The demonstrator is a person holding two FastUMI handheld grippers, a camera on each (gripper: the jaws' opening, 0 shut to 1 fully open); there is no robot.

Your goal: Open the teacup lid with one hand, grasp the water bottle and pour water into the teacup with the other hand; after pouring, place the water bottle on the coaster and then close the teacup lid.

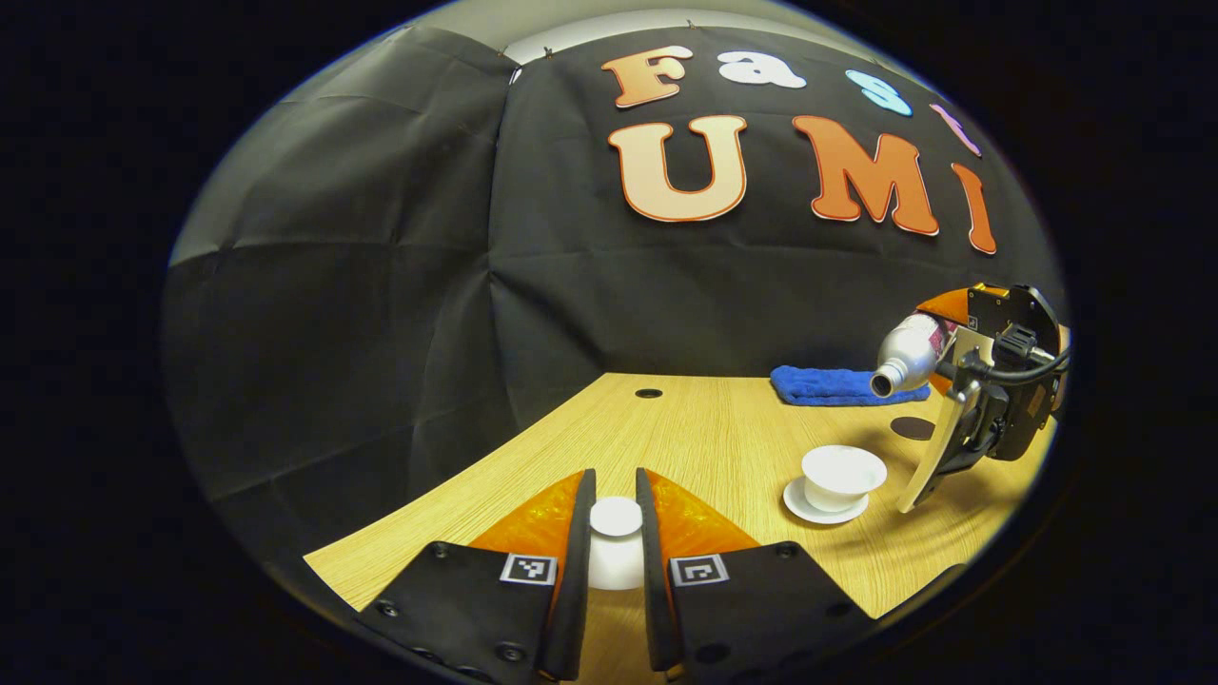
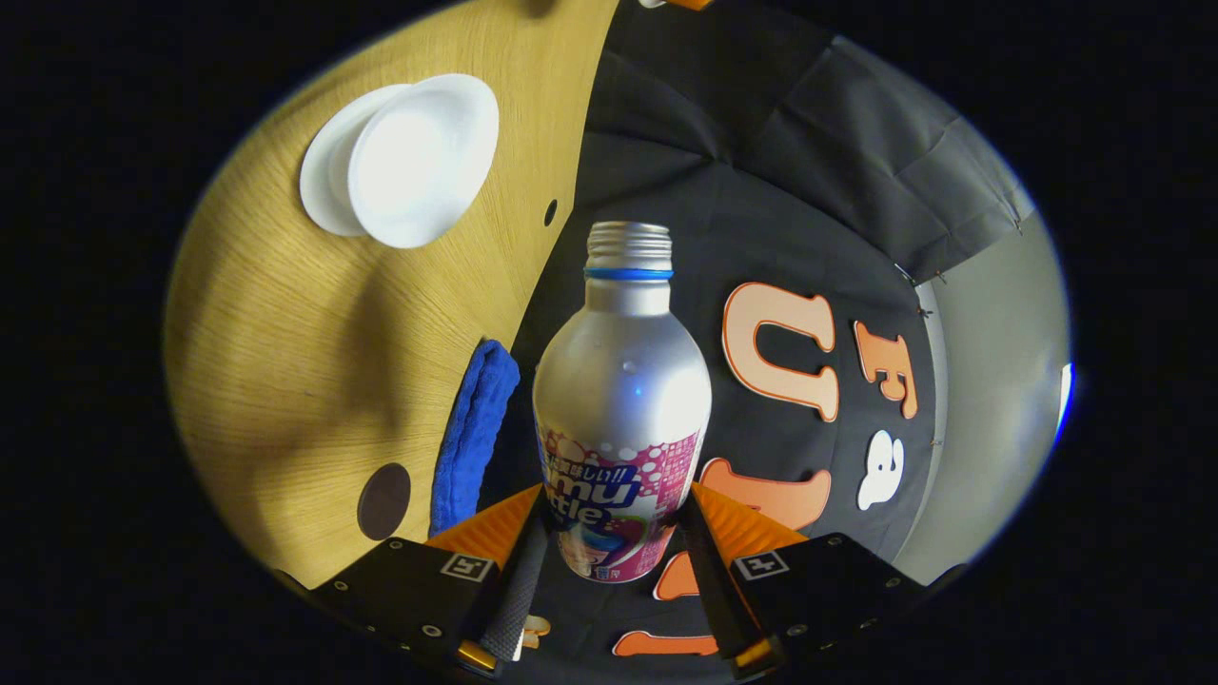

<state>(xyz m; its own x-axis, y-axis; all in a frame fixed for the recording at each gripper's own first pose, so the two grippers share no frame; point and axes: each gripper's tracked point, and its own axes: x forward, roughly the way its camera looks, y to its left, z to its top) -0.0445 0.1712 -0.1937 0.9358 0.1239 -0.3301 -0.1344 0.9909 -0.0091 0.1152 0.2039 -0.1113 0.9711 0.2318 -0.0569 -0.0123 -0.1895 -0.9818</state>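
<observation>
I count one water bottle (image 2: 621,400), one teacup (image 1: 842,474) on one saucer (image 1: 799,502), one lid (image 1: 616,518), one blue cloth (image 1: 828,385) and one coaster (image 1: 913,428).

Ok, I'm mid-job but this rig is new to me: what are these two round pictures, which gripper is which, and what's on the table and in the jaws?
There is no robot arm here. A person holds a two-finger gripper in each hand, and each gripper carries a fisheye camera looking along its own fingers.

The left gripper view looks across the wooden table. At the bottom, the left gripper is closed on the white teacup lid. Farther right stands the open teacup on its saucer, with a blue cloth and a dark round coaster behind it.

The right gripper view is rolled sideways, because that hand is tipping. The right gripper grips the silver water bottle; its neck is uncapped. In the left gripper view the bottle's mouth points down and sideways, near the cup and higher. I can't make out any water flowing.
</observation>
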